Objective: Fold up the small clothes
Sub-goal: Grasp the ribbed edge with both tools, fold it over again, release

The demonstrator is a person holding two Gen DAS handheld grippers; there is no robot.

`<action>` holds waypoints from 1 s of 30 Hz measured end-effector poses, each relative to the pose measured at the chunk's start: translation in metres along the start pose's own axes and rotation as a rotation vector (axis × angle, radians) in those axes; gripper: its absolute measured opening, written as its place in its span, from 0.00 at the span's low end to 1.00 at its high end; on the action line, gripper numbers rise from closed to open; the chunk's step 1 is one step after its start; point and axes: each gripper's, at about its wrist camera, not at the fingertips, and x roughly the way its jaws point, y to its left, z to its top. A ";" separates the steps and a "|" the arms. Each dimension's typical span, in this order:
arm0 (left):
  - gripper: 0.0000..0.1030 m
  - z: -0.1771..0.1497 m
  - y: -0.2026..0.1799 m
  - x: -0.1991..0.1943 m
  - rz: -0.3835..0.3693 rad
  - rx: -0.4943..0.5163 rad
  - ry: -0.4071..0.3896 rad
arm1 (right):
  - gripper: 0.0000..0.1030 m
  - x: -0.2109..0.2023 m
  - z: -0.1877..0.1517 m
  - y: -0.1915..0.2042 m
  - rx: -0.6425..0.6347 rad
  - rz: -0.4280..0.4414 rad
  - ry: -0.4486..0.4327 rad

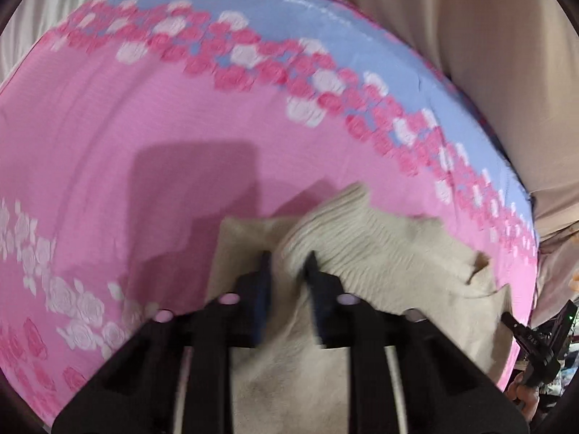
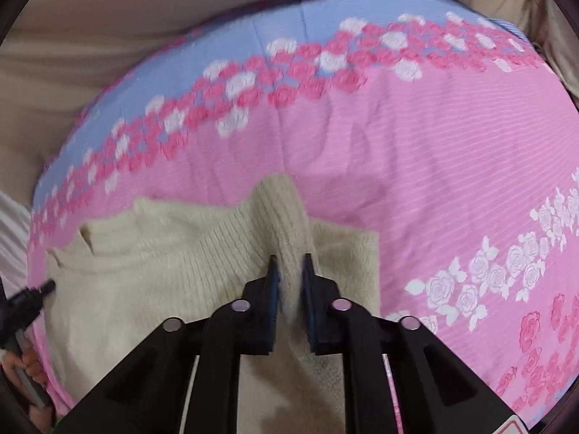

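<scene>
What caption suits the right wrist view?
Right gripper pinching a cream knit sweater on a pink rose-patterned bedsheet.

We see a pink bedsheet (image 2: 416, 166) with rose bands and a blue edge; 1 cream knitted sweater (image 2: 152, 275) lies on it.

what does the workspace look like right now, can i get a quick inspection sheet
surface: pink bedsheet with rose bands and a blue border, spread flat with light creases
job's things: one cream knit sweater lying on the sheet, a ribbed part raised up between both pairs of jaws
clutter: nothing seen
grippers: left gripper and right gripper each have jaws closed on a ribbed fold of the sweater; frames are motion-blurred
cables: nothing seen
surroundings: beige fabric beyond the sheet's far edge; some dim items at the left view's lower right edge, too small to identify
</scene>
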 end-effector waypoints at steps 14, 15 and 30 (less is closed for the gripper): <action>0.48 0.004 -0.020 0.012 0.035 0.102 -0.010 | 0.45 0.033 0.009 0.027 -0.134 -0.043 0.070; 0.24 0.005 -0.023 0.017 0.030 0.123 -0.002 | 0.26 0.035 0.009 0.027 -0.142 -0.042 0.075; 0.28 0.011 -0.033 -0.011 0.082 0.094 -0.048 | 0.25 -0.034 0.010 0.024 -0.037 0.070 -0.112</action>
